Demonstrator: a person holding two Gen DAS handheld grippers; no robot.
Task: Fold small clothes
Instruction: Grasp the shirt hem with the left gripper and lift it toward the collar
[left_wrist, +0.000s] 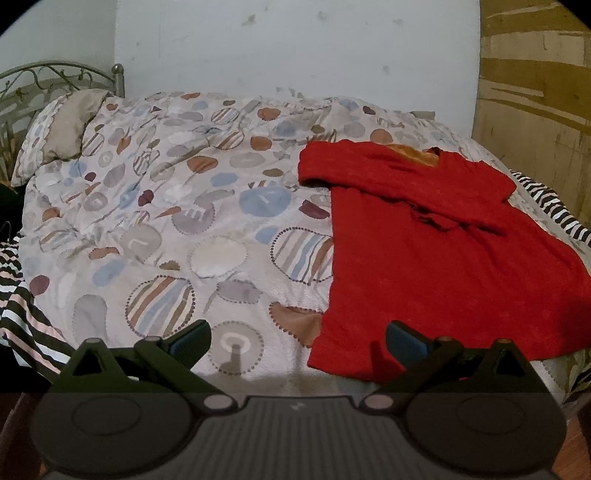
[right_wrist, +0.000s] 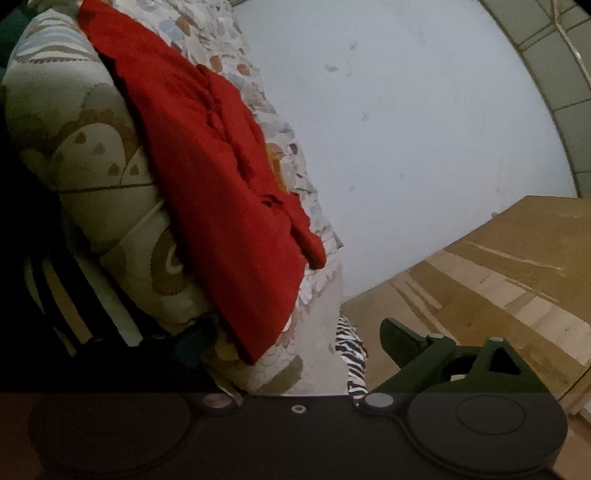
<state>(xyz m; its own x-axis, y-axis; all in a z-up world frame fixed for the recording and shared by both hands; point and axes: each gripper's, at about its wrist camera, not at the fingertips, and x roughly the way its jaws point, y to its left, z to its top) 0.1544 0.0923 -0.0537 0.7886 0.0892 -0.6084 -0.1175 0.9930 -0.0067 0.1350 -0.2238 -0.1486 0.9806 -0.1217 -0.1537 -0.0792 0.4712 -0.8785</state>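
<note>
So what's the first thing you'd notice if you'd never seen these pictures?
The bright red shirt, spread out on the right side of the bed with a sleeve folded across it. Next comes the blanket under it, covered in spotty and stripy circles. Close up, the left gripper hangs over the bed's near edge, jaws wide open and empty.

We note the red garment (left_wrist: 443, 258) as a matt, nubbly cloth with a shinier orange lining at the neck, lying on a soft, fleecy bed cover (left_wrist: 184, 221) printed with dotted circles. The headboard (left_wrist: 44, 77) reads as scrolled metal with a dull sheen, the wall (left_wrist: 295, 48) as smooth painted plaster with scuffs, and the panel (left_wrist: 535, 92) beside it as raw, streaked wood. Both the left gripper (left_wrist: 297, 341) and right gripper (right_wrist: 295, 339) look like matt black plastic with bare metal pins.
</note>
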